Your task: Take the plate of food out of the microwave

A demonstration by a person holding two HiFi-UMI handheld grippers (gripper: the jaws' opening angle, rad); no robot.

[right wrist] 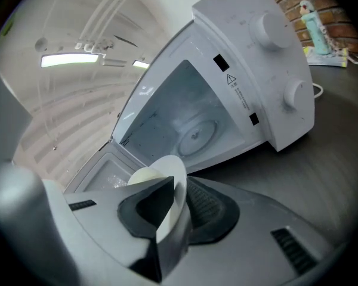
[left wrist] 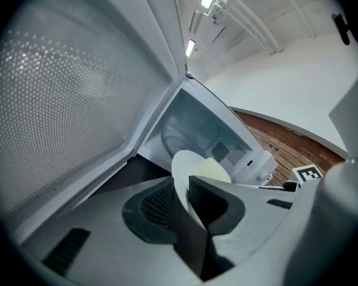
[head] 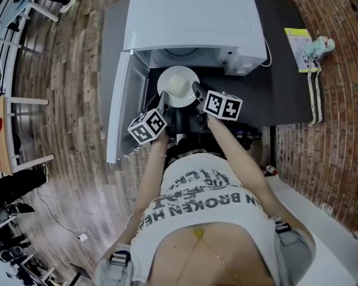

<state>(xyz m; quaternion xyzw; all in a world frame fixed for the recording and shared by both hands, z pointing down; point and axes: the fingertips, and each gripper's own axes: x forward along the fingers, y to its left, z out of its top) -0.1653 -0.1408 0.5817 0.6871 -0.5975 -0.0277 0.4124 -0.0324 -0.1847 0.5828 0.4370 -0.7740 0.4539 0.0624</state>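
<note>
A white plate point(head: 178, 86) with a pale mound of food point(head: 180, 85) on it hangs just in front of the open white microwave point(head: 191, 22), outside its cavity. My left gripper point(head: 163, 105) is shut on the plate's near-left rim point(left wrist: 180, 180). Over on the near-right rim point(right wrist: 178, 186) my right gripper point(head: 196, 90) is shut as well. In both gripper views the plate's edge runs between the dark ribbed pads point(left wrist: 158, 202) point(right wrist: 206, 210). The microwave's cavity point(right wrist: 179, 115) holds only its glass turntable point(right wrist: 197, 134).
The microwave door point(head: 120, 103) stands swung wide open at the left, its mesh window point(left wrist: 65, 94) close beside my left gripper. The microwave sits on a dark table point(head: 286, 70). A small bottle and a leaflet point(head: 307, 49) lie at the table's far right. Wooden floor surrounds the table.
</note>
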